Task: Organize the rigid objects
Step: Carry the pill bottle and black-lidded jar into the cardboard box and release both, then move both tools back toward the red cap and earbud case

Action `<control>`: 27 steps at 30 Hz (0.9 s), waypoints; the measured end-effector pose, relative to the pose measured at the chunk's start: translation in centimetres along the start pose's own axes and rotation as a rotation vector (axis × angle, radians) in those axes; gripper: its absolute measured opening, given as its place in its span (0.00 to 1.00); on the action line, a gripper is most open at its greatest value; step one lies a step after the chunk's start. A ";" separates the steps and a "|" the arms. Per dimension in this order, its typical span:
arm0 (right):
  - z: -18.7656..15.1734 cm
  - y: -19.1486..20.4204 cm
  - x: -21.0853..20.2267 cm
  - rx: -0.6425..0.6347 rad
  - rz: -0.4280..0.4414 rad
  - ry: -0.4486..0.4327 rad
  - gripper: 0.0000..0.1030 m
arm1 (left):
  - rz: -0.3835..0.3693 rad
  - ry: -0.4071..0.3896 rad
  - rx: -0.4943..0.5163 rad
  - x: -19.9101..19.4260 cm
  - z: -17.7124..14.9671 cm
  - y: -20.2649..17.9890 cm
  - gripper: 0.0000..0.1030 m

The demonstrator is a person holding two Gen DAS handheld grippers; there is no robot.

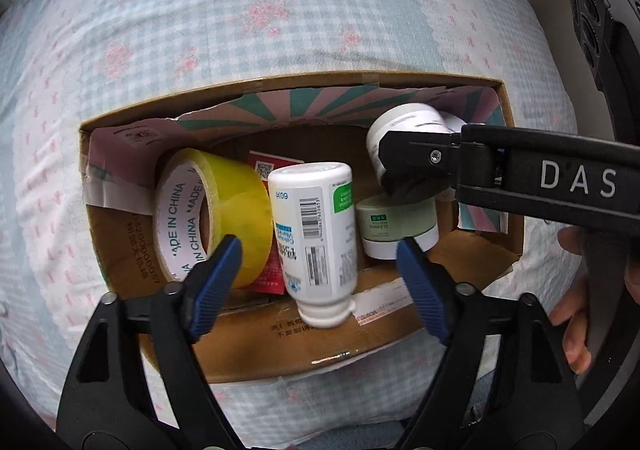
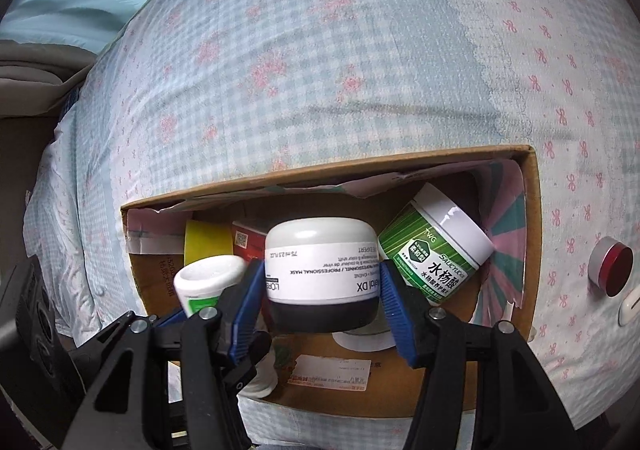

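A bed covered in pale blue gingham with pink flowers (image 1: 248, 17) fills both views, and an open cardboard box (image 1: 304, 350) sits on it at the centre of each frame. In the left wrist view the left gripper (image 1: 318, 256) is spread wide, its blue pads either side of a white pill bottle (image 1: 314, 238) lying upside down in the box — not touching it. A roll of yellow tape (image 1: 224, 209) stands at the box's left. In the right wrist view the right gripper (image 2: 322, 284) clamps a white-and-black mask jar (image 2: 322, 270) over the box, inverted; a green-labelled jar (image 2: 438, 250) leans just to its right. A red-topped tin (image 2: 612, 268) lies on the cover at the right edge.
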State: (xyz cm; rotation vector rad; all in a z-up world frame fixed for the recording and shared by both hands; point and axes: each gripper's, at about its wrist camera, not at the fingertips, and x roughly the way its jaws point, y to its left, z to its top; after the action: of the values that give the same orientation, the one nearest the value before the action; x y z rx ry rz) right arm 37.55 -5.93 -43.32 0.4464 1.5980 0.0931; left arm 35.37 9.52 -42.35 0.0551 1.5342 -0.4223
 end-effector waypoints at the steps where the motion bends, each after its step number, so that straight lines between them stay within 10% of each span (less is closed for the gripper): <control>1: 0.0 -0.2 -0.1 0.014 0.010 -0.006 0.75 | 0.024 -0.014 0.008 -0.4 0.0 0.0 1.00; 3: 0.1 -0.5 -0.5 0.038 -0.004 -0.026 1.00 | 0.057 -0.017 0.033 -0.7 -0.2 0.2 1.00; 27: -4.7 -0.5 -8.4 0.013 0.002 -0.227 1.00 | 0.108 -0.157 0.057 -8.1 -4.4 -2.4 1.00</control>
State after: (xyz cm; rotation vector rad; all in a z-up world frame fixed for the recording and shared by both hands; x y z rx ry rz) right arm 32.94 -8.26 -35.22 0.4518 1.3763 0.0324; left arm 30.62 10.44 -34.17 0.1449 1.3585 -0.3756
